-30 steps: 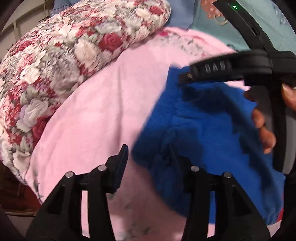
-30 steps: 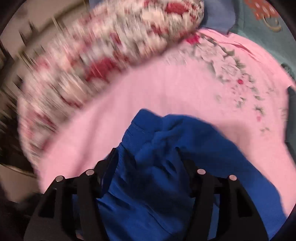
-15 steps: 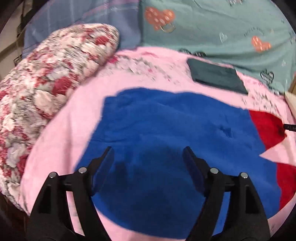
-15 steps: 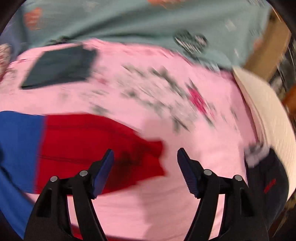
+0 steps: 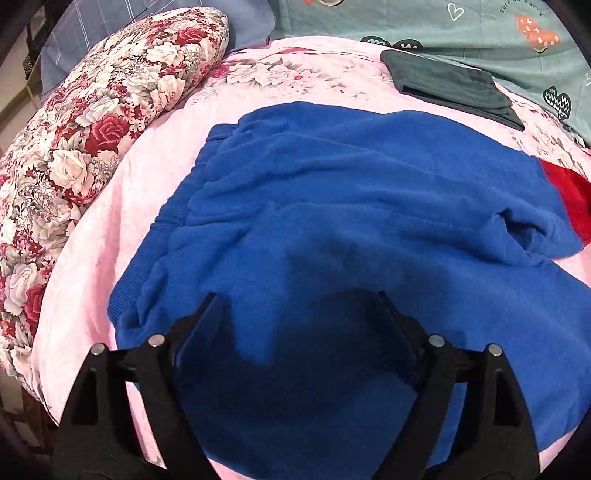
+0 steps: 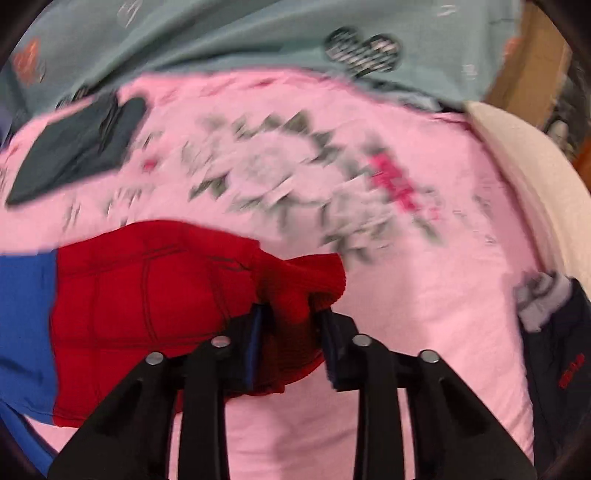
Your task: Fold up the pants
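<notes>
The blue-and-red pants point(image 5: 354, 206) lie spread across the pink floral bedspread point(image 5: 122, 206) of a bed; the ribbed blue waistband sits at the left of the left wrist view, the red lower legs point(image 6: 140, 302) run off to the right; the left hand-held gripper point(image 5: 299, 317) hangs over the blue fabric near the waist, its jaws having just been opening and now standing wide and released, nothing pinched between them; the right hand-held gripper point(image 6: 291, 317) has just been closing its jaws and now clenches a bunched fold of the red ribbed cuff, the pads pressing on the cloth from both sides; a rose-patterned pillow point(image 5: 96, 122) lies along the left edge of the bed; a folded dark grey garment point(image 5: 450, 85) rests beyond the pants, near a teal sheet point(image 5: 480, 33) printed with hearts and small curved lettering too small to read; a dark navy garment point(image 6: 557, 362) at the right edge carries a small red mark, blurred and unreadable.
</notes>
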`<act>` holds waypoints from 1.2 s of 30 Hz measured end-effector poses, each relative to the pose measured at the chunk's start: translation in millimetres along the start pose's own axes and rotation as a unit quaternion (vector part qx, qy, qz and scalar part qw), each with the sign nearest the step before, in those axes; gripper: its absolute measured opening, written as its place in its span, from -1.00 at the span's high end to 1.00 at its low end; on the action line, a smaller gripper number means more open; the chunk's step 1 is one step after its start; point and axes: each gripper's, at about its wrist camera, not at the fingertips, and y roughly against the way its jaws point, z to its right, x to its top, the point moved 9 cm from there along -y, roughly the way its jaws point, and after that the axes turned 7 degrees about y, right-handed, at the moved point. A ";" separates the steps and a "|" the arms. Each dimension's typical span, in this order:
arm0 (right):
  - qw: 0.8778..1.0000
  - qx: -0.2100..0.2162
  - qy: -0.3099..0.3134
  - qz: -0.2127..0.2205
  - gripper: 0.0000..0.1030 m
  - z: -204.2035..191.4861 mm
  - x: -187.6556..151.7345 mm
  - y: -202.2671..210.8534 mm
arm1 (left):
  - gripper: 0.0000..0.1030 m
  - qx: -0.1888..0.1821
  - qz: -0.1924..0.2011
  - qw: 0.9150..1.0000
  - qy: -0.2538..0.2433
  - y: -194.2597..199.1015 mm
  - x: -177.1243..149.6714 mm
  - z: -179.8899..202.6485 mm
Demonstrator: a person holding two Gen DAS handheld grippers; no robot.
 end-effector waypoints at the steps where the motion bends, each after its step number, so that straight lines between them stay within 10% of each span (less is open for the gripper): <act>1: 1.000 -0.023 0.018 0.006 0.16 -0.8 0.4 0.8 | -0.65 -0.002 -0.003 1.000 -0.002 -0.5 -0.2 -1.6; 5: 0.998 -0.052 -0.029 0.038 -0.06 21.4 -0.7 53.1 | -0.65 -0.013 -0.003 1.000 -0.001 11.5 -1.7 -14.9; 10: 0.993 0.103 -0.011 0.063 -0.42 -25.9 -61.0 143.0 | -0.69 -0.009 -0.025 1.000 0.010 15.4 -12.4 -55.6; 14: 0.992 0.095 0.025 0.085 -0.48 -43.6 -130.5 191.1 | -0.69 -0.017 -0.003 1.000 0.010 45.3 -18.6 -70.7; 20: 0.988 0.070 -0.117 0.074 -0.64 18.8 -206.4 183.2 | -0.75 -0.023 0.019 0.999 0.041 69.2 -34.5 -91.9; 28: 0.981 0.100 -0.154 0.057 -0.64 -2.5 -226.1 142.8 | -0.78 -0.011 -0.023 0.994 0.103 36.2 -55.5 -102.7; 33: 0.976 0.133 -0.153 0.074 0.50 -5.4 -224.8 148.1 | -0.75 -0.024 -0.005 0.995 0.092 26.3 -41.7 -85.0; 36: 0.971 0.159 -0.157 0.084 0.70 -6.1 -228.6 152.2 | 0.46 -0.030 -0.009 0.993 0.113 30.2 -38.5 -93.3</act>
